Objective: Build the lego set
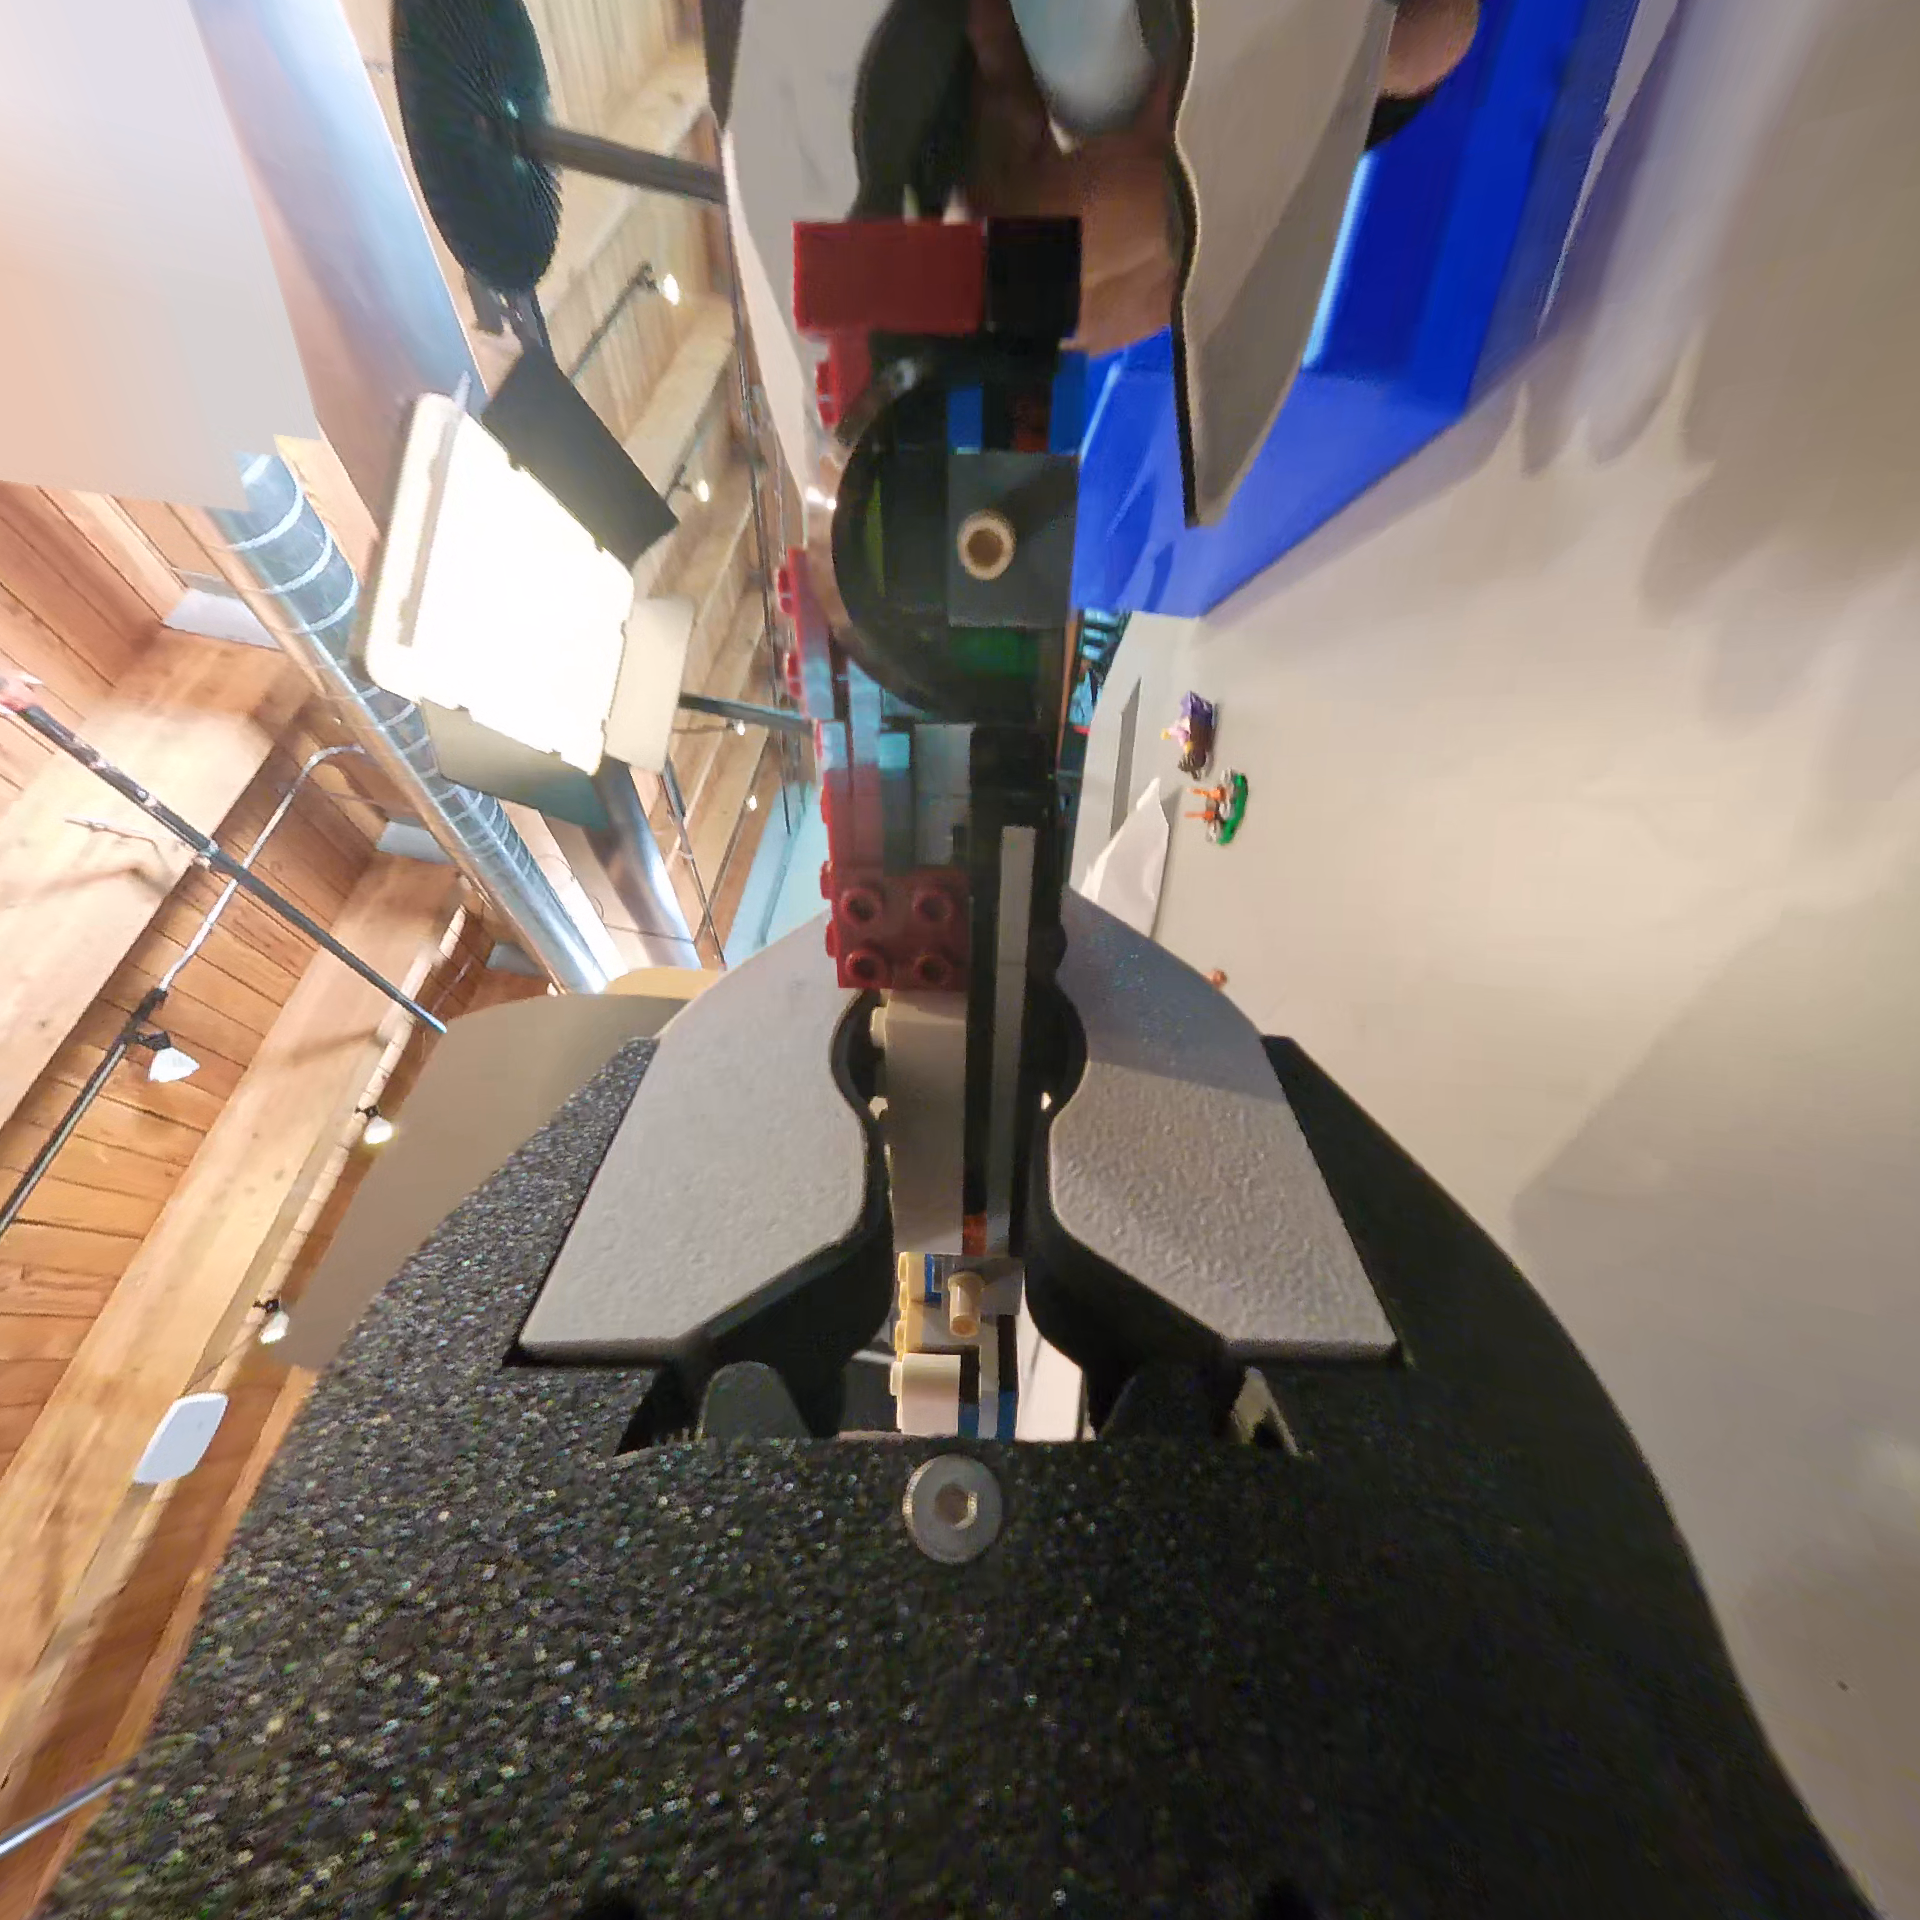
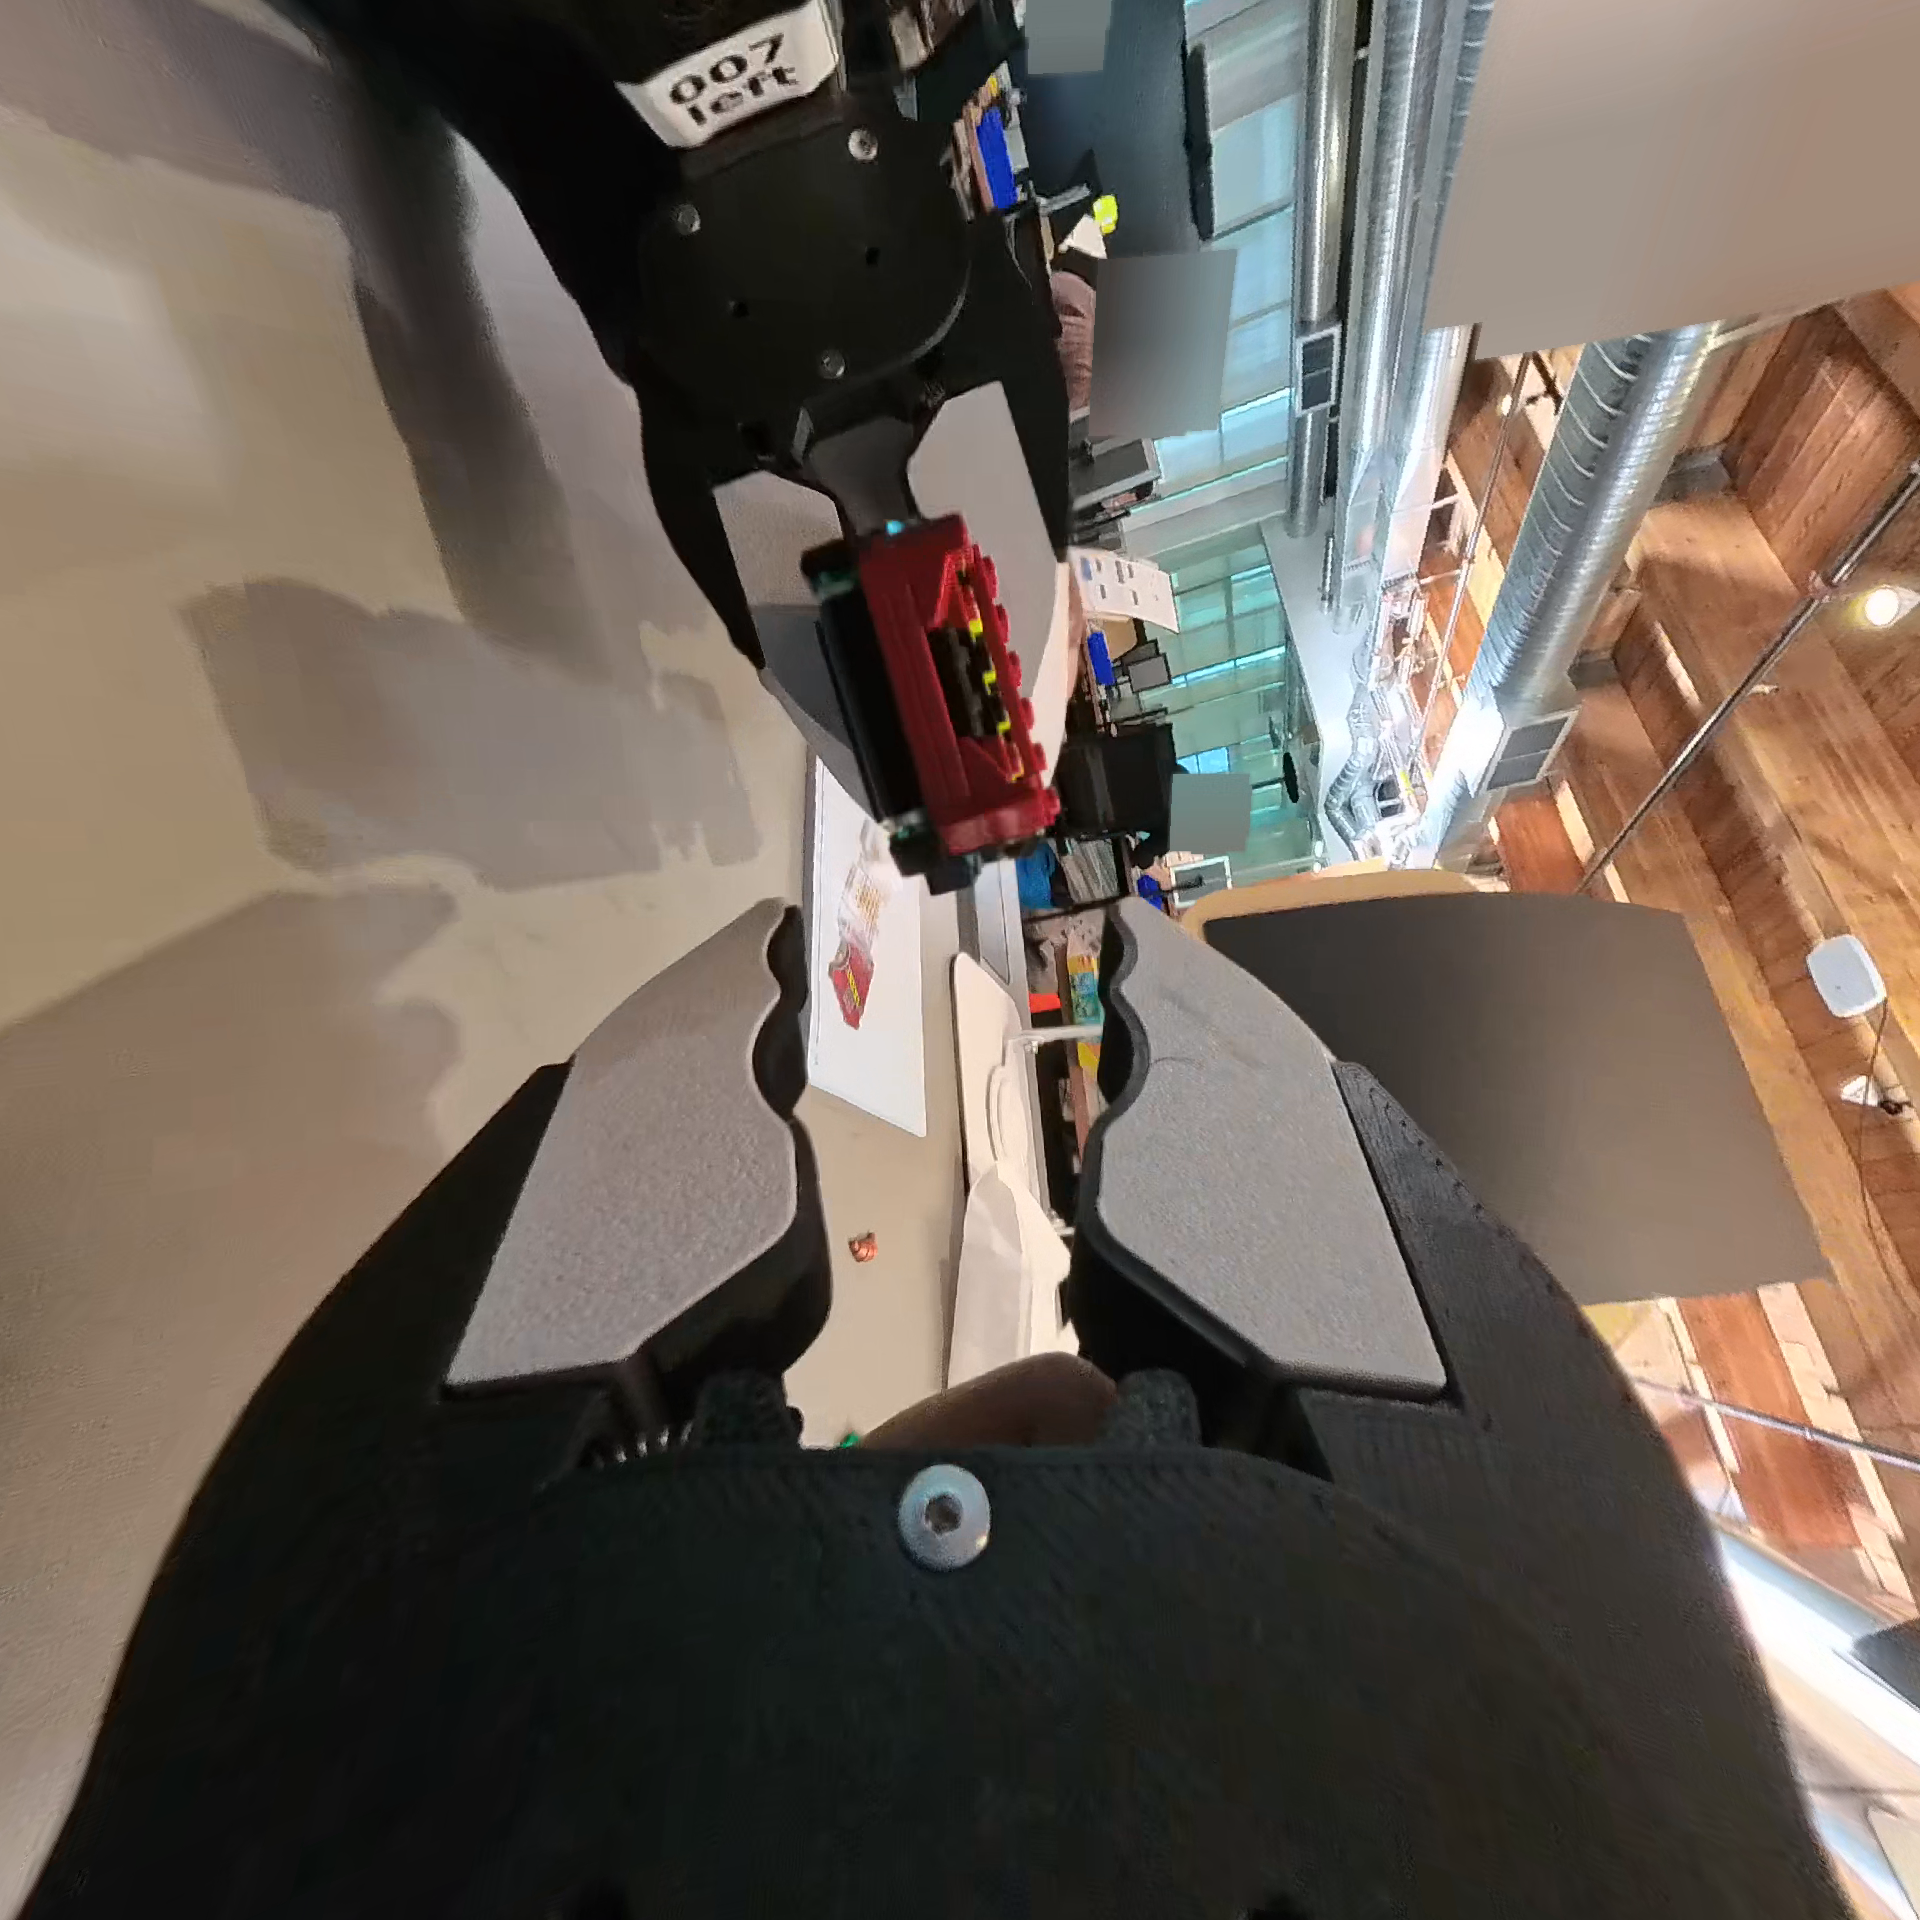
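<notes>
Left gripper [image 1: 961, 997] is clamping a red-and-black brick model [image 1: 940, 644], long axis along its fingers; right gripper [image 2: 951, 935] is facing it, wide open, near.

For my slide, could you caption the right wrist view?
Open right gripper faces a red-and-black brick model clamped in the left gripper.

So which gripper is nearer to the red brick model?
Left. The left gripper clamps the red brick model between its fingers; the right gripper is open, short of it, not touching.
</notes>
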`<state>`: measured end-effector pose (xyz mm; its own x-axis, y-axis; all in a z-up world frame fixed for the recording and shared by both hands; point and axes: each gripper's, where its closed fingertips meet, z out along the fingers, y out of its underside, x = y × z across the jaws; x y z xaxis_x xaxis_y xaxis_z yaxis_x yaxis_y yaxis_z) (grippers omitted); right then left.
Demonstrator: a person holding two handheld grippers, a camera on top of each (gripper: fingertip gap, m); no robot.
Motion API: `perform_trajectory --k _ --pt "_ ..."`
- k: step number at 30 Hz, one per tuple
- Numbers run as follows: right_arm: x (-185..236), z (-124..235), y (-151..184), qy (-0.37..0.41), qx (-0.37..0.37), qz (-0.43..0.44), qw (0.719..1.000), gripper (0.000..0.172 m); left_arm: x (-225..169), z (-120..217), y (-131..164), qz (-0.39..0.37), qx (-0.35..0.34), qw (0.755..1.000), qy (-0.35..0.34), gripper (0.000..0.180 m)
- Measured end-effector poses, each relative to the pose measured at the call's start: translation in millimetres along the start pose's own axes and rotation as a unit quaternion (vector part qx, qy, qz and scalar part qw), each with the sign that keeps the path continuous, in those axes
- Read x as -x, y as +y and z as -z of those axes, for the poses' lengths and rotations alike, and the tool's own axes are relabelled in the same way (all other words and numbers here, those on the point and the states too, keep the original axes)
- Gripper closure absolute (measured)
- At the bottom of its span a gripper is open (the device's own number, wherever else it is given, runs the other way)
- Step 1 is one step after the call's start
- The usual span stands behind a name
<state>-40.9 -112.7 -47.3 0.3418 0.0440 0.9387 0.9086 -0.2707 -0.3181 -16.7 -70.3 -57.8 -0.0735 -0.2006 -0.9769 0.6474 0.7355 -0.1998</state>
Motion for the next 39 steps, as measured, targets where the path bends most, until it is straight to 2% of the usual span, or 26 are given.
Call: perform_trajectory --k 8,14,21,28,39 --pt "-35.7 19.1 -34.4 0.007 -0.088 -0.012 0.996 0.113 32.1 1.6 -30.7 0.023 -0.071 0.997 0.005 0.155" --pt "-94.7 28.6 -58.6 0.030 -0.141 -0.019 0.989 0.110 92.5 -3.8 -44.1 0.024 -0.117 0.993 0.000 0.155" --pt "-129.5 24.7 -75.9 0.018 -0.171 -0.035 0.984 0.109 150.7 -5.9 -56.9 0.028 -0.169 0.985 -0.023 0.155" --pt "-149.7 20.9 -94.2 0.007 -0.203 -0.030 0.979 0.109 160.5 -9.1 -63.5 0.039 -0.198 0.979 0.015 0.155" --pt "-148.7 35.4 -110.4 -0.006 -0.236 -0.026 0.971 0.117 154.3 -15.4 -78.9 0.059 -0.221 0.973 0.041 0.155"
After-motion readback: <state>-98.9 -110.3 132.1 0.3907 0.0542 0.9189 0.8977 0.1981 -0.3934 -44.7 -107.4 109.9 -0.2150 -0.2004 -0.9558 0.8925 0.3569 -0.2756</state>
